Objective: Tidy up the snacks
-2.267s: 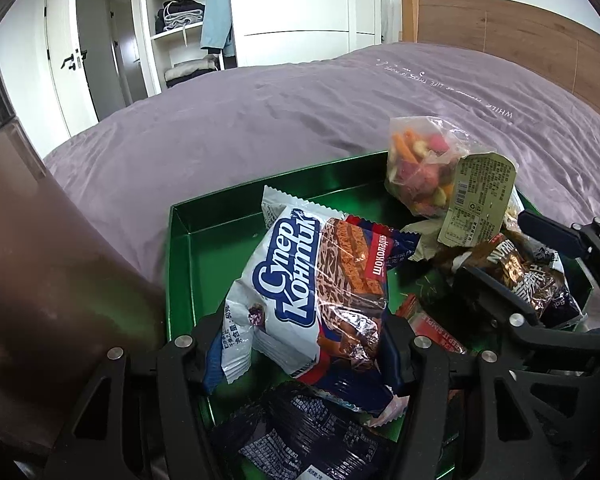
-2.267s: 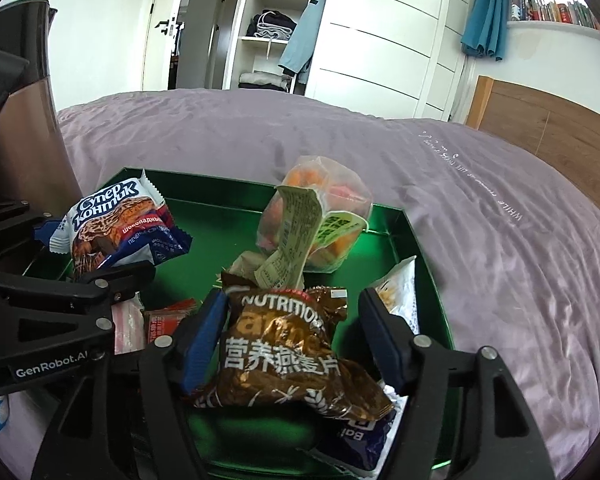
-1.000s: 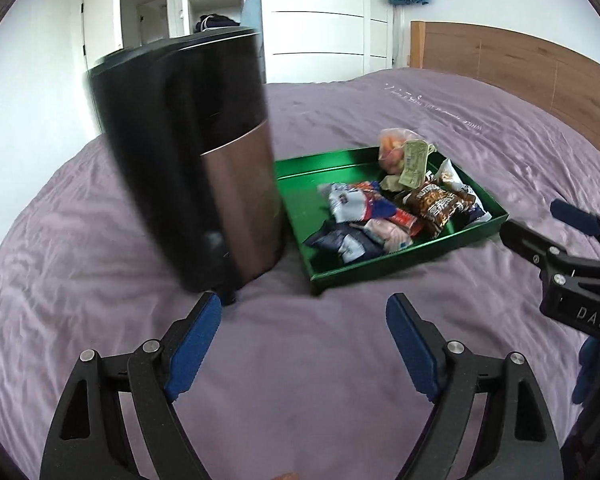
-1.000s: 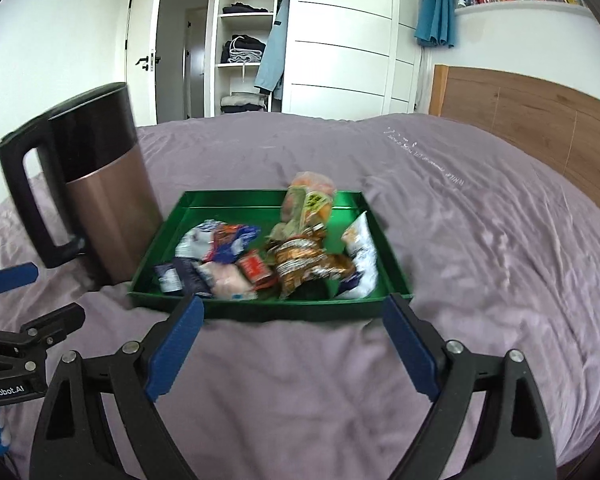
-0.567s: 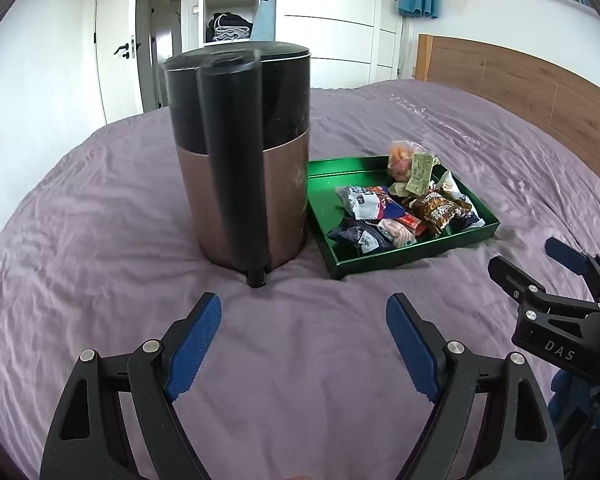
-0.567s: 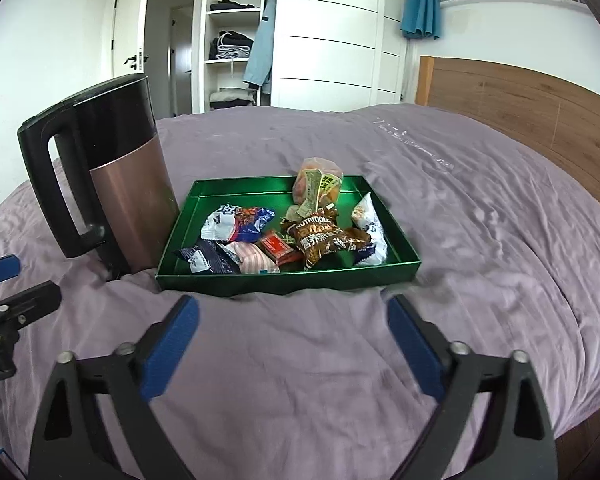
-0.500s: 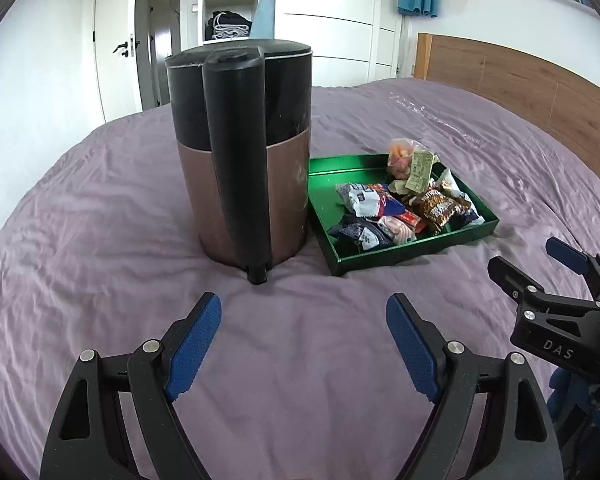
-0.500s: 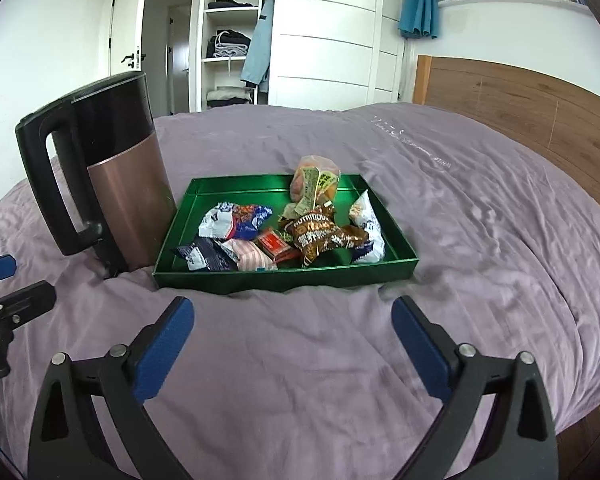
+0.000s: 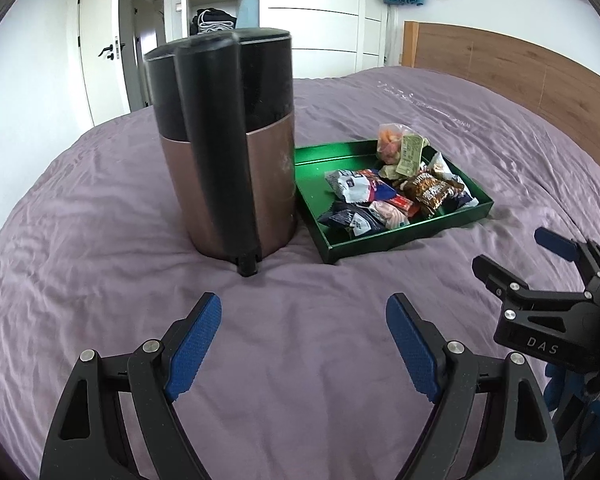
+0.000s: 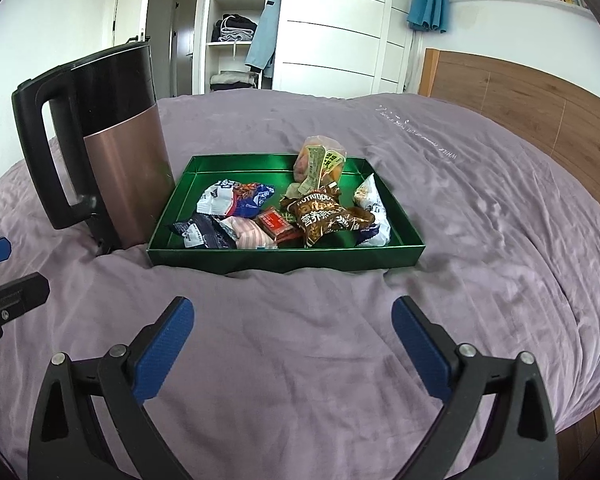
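Observation:
A green tray (image 10: 284,258) lies on the purple bedspread and holds several snack packs: a brown oat bag (image 10: 326,216), a blue-white wafer pack (image 10: 236,198), a clear bag of colourful candy (image 10: 320,162) and others. The tray also shows in the left wrist view (image 9: 396,236). My left gripper (image 9: 304,328) is open and empty, well short of the tray. My right gripper (image 10: 292,330) is open and empty, in front of the tray's near wall. The right gripper also shows at the right of the left wrist view (image 9: 540,260).
A tall black and copper kettle (image 9: 228,152) stands against the tray's left side; it also shows in the right wrist view (image 10: 100,152). A wooden headboard (image 10: 520,104) lies at the far right. Wardrobe shelves (image 10: 232,28) stand behind the bed.
Both grippers let go of their snack packs in the tray, opened, and pulled back away from it. In the last half second they barely moved.

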### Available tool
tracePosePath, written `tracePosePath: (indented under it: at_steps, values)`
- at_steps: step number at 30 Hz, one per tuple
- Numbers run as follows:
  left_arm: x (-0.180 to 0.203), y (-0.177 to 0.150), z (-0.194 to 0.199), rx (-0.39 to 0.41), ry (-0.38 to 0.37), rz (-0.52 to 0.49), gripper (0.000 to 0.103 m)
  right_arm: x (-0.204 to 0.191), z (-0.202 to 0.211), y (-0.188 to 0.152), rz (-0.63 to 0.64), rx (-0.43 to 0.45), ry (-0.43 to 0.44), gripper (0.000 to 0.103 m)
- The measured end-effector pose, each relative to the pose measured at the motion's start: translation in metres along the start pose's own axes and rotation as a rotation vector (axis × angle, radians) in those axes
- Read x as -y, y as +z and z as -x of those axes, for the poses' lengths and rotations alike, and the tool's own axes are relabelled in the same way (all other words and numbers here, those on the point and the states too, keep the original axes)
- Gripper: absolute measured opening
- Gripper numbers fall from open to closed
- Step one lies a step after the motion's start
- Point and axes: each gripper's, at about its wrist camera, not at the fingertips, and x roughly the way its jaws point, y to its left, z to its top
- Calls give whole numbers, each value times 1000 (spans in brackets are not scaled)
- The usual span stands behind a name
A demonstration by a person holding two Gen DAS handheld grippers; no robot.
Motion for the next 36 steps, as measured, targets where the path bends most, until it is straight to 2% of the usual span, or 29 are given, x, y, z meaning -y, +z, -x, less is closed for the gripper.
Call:
tracePosePath:
  at_steps: [16,26,36]
  values:
    - [-6,0,-14,-22,12,3,80,8,-12,0,-1,-3,4,103]
    - [-19,-3,-17,-27,45,0,80,33,-25,-2,-27,-31,-24,103]
    - [-24,-4,-21,-34,46,-3,80,48,-37,-6,-8,-56,-49,103]
